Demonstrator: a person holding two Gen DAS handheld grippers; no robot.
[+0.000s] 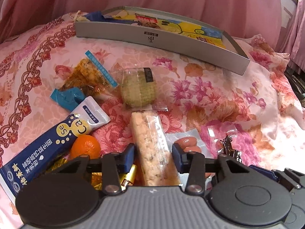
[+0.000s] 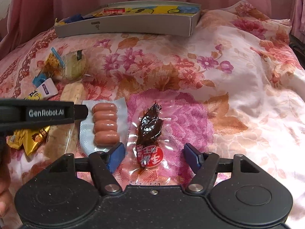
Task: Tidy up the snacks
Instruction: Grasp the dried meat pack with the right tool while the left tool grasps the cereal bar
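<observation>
"GenRobot.AI" on left tool; sachet "Ca", "Se".

A pale rice bar in clear wrap is lying lengthwise at lower centre; a sausage pack and a dark vacuum-packed snack are resting side by side at centre frame.

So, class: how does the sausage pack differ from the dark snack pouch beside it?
The sausage pack holds four pink sausages in a row; the dark snack pouch holds one irregular dark brown piece. The pouch bears a round red label; the sausage pack shows none. Both are clear packs lying flat on the floral cloth.
</observation>
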